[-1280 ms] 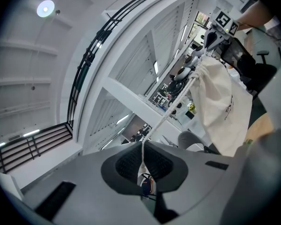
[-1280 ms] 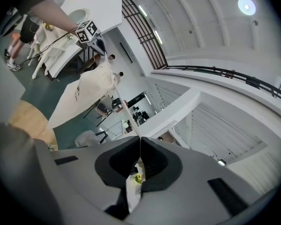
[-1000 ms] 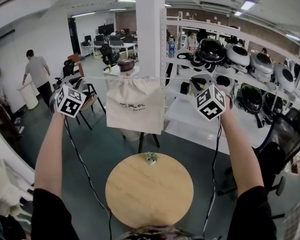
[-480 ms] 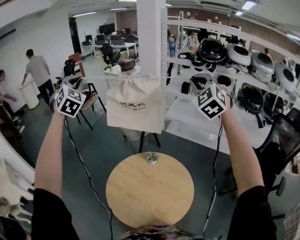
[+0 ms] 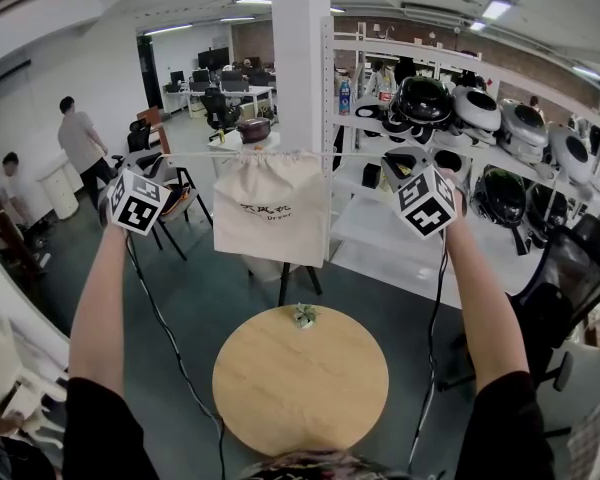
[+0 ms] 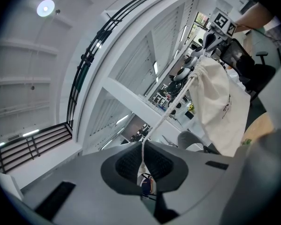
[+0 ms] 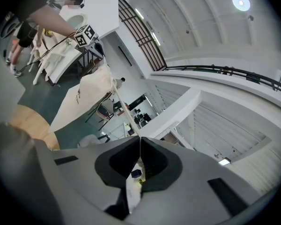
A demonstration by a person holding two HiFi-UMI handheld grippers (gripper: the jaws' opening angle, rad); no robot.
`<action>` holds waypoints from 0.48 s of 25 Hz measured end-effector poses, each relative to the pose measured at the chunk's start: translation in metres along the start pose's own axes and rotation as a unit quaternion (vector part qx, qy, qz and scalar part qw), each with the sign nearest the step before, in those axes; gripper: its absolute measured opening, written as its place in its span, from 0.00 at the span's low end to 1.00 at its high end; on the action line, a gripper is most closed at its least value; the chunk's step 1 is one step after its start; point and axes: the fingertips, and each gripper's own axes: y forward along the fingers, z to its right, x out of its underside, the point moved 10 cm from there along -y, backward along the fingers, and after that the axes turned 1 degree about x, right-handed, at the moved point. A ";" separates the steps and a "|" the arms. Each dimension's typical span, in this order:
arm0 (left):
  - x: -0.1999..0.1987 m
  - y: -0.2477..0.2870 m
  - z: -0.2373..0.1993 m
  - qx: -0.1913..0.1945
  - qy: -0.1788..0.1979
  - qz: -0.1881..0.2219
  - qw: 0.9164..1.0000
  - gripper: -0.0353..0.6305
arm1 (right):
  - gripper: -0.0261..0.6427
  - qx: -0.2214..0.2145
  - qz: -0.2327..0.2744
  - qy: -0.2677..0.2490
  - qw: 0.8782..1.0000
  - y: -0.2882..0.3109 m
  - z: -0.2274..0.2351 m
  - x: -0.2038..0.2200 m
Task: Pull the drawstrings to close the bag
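A cream cloth drawstring bag with dark print hangs in the air between my two raised hands, its mouth gathered tight at the top. A white drawstring runs taut from the bag to my left gripper, which is shut on it. Another drawstring runs out to my right gripper, also shut on its cord. In the left gripper view the drawstring leads from the jaws up to the bag. In the right gripper view the drawstring leads to the bag.
A small round wooden table stands below the bag with a small object at its far edge. A white pillar and shelving with helmets lie behind. People stand at the far left.
The bag and both grippers hold the same place. The people at the far left have shifted slightly.
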 end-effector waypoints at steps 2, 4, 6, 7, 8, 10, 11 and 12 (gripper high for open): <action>0.000 0.000 -0.001 0.000 0.000 -0.002 1.000 0.09 | 0.05 -0.001 0.000 0.001 1.000 -0.001 0.001 -0.001; 0.000 -0.001 -0.001 0.000 0.001 -0.002 1.000 0.09 | 0.05 -0.002 0.001 0.002 1.000 -0.002 0.001 -0.001; 0.000 -0.003 -0.001 0.001 0.001 -0.002 1.000 0.09 | 0.05 -0.003 0.001 0.002 1.000 -0.004 0.001 0.000; 0.000 -0.003 -0.001 0.001 0.000 -0.002 1.000 0.09 | 0.05 -0.003 0.001 0.002 1.000 -0.004 0.001 0.000; 0.000 -0.004 -0.002 0.000 0.000 -0.002 1.000 0.09 | 0.05 -0.003 0.000 0.002 1.000 -0.004 0.001 0.000; 0.000 -0.004 -0.004 -0.003 0.002 -0.005 1.000 0.09 | 0.05 -0.004 0.000 0.002 1.000 -0.004 0.001 0.001; 0.001 -0.004 -0.005 -0.003 0.001 -0.007 1.000 0.09 | 0.05 -0.004 0.000 0.002 1.000 -0.004 0.001 0.000; 0.001 -0.004 -0.005 -0.002 0.002 -0.008 1.000 0.09 | 0.05 -0.004 0.000 0.002 1.000 -0.004 0.001 0.000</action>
